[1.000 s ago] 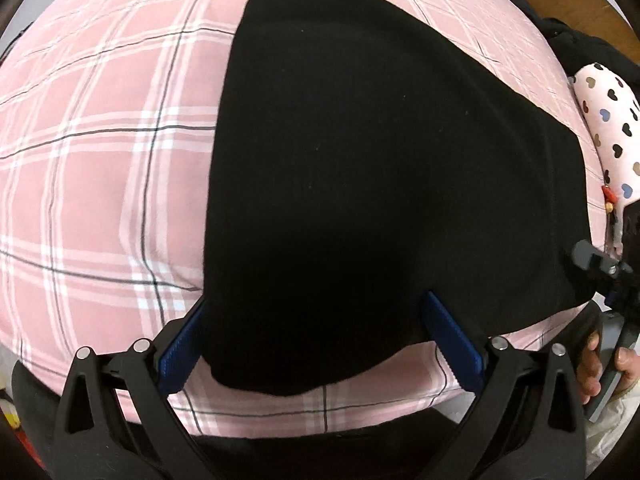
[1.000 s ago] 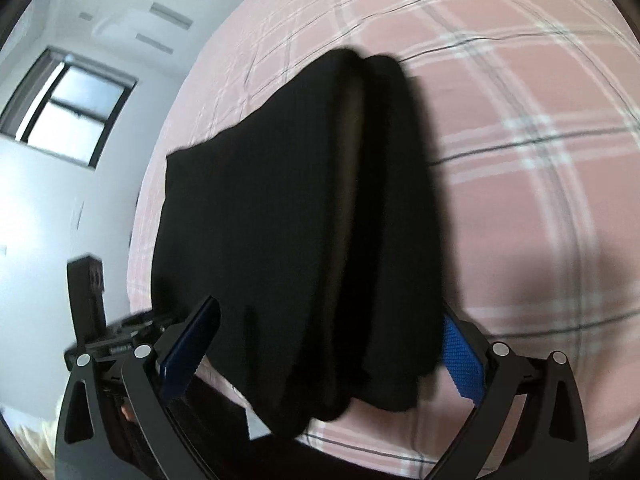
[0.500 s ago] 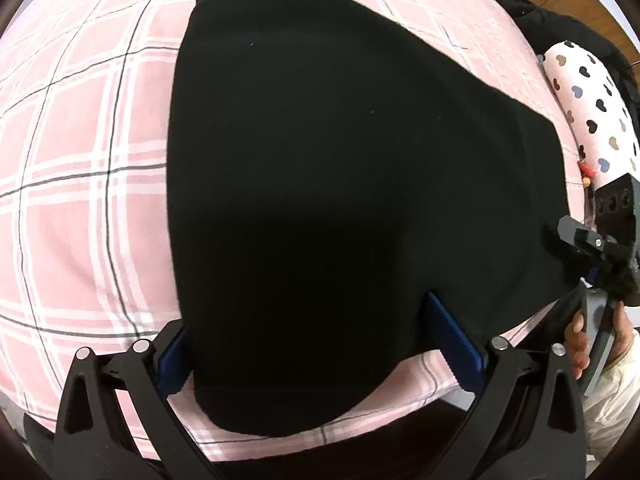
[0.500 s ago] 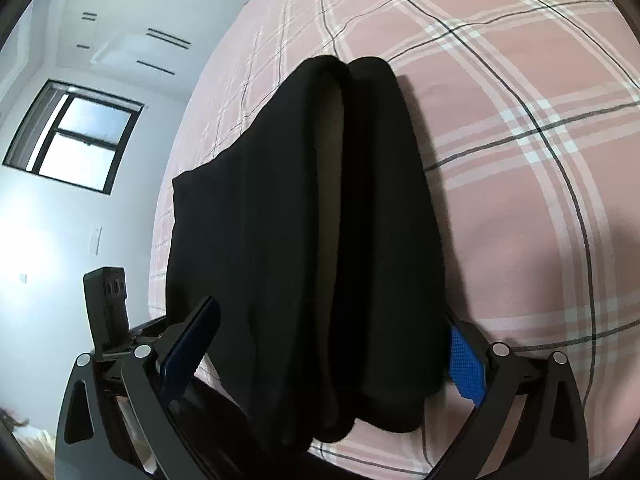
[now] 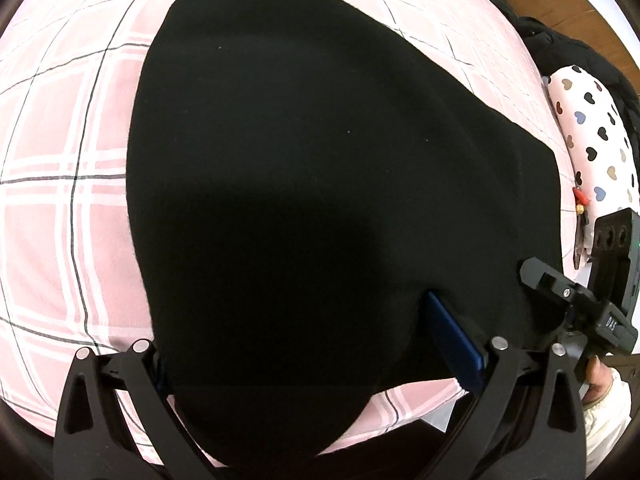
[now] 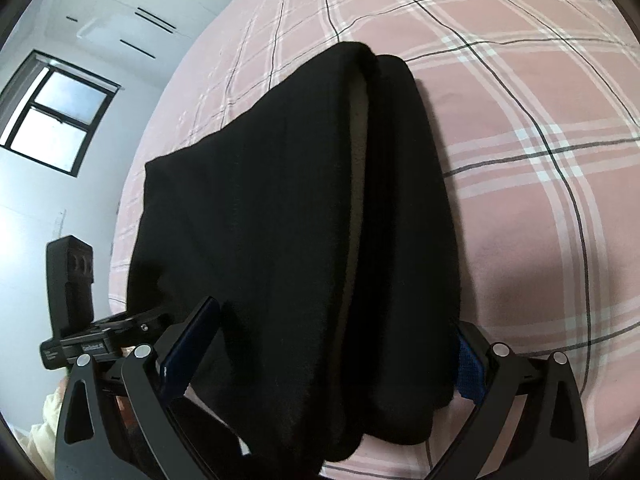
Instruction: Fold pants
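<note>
The black pants [image 5: 320,184] lie folded in layers on the pink plaid bed; they also fill the right wrist view [image 6: 304,240], with a pale inner lining showing at the fold. My left gripper [image 5: 304,344] stands open with its jaws either side of the pants' near edge. My right gripper [image 6: 328,340] is open too, its jaws spread around the layered near end. The right gripper's body [image 5: 580,304] shows at the lower right of the left wrist view, and the left gripper's body [image 6: 80,320] shows at the left of the right wrist view.
The pink plaid bed cover [image 5: 52,208] runs all around the pants, also in the right wrist view [image 6: 540,160]. A white pillow with heart prints [image 5: 592,136] and dark clothing [image 5: 560,48] lie at the bed's right edge. A window [image 6: 52,120] is in the wall.
Both grippers have moved forward over the pants, which now fill more of each view. The jaws stay spread throughout.
</note>
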